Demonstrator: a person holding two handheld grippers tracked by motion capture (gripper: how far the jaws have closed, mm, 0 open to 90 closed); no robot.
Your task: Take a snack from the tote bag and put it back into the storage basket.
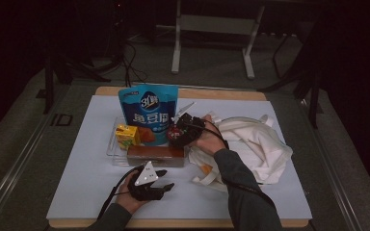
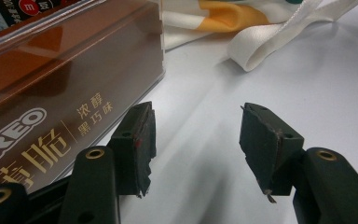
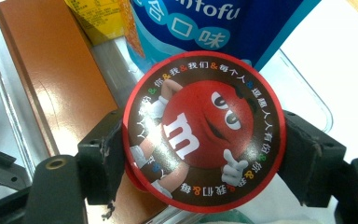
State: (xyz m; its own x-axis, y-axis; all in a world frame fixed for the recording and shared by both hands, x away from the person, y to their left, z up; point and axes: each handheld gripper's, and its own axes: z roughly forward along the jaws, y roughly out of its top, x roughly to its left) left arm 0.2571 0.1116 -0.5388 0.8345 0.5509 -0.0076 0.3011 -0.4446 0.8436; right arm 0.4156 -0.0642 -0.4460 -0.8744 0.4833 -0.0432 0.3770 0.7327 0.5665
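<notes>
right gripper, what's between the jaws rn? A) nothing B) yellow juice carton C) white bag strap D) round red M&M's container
D: in the right gripper view the right gripper has both jaws pressed against the sides of the round red M&M's container, held above the clear tray in front of the blue snack pouch.

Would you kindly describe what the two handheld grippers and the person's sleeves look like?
Both grippers are black. The left gripper carries a grey three-cornered plate on top and trails a black cable; its fingers are blocky, with worn, chipped pads and brass-ringed screw holes. The right gripper matches. The sleeves are dark grey.
</notes>
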